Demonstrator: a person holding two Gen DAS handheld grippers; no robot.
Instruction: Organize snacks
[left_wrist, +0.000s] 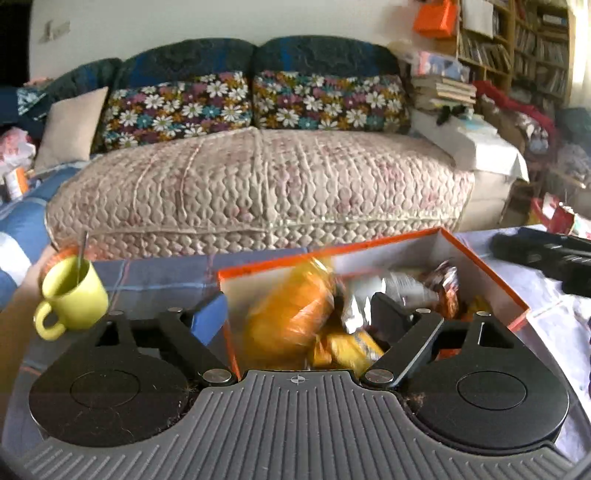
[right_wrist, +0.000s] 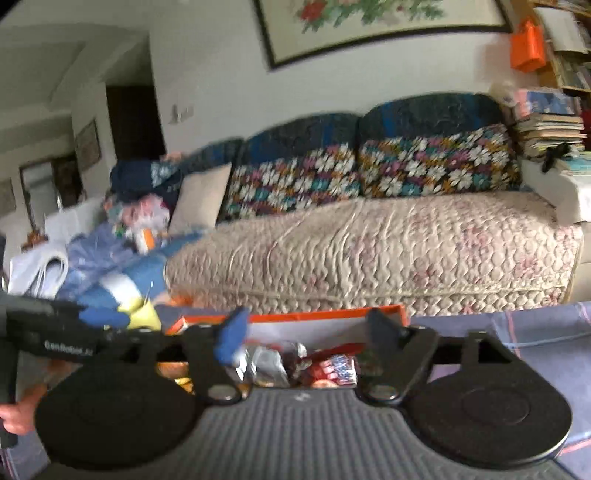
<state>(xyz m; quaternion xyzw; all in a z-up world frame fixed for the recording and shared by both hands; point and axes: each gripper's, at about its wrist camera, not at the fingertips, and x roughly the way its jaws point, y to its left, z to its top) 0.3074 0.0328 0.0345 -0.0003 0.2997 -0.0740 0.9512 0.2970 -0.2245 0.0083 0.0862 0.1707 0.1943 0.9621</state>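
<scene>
An orange cardboard box (left_wrist: 491, 277) with a white inside stands on the checked tablecloth. It holds a big orange bag (left_wrist: 288, 321), a silver packet (left_wrist: 399, 288), a brown-red packet (left_wrist: 448, 291) and yellow packets (left_wrist: 351, 350). My left gripper (left_wrist: 295, 314) hovers over the box's near left corner, open, with nothing pressed between its fingers. My right gripper (right_wrist: 306, 332) is open above the box rim (right_wrist: 295, 316), over a silver packet (right_wrist: 262, 362) and a red packet (right_wrist: 336, 367). The other gripper (right_wrist: 55, 334) shows at the left of the right wrist view, held by a hand (right_wrist: 22, 410).
A yellow-green mug (left_wrist: 74, 299) with a spoon in it stands left of the box. The black body of the right gripper (left_wrist: 546, 258) lies across the right side. Behind the table is a sofa (left_wrist: 258, 184) with a quilted cover; stacked books (left_wrist: 443, 92) and shelves stand at right.
</scene>
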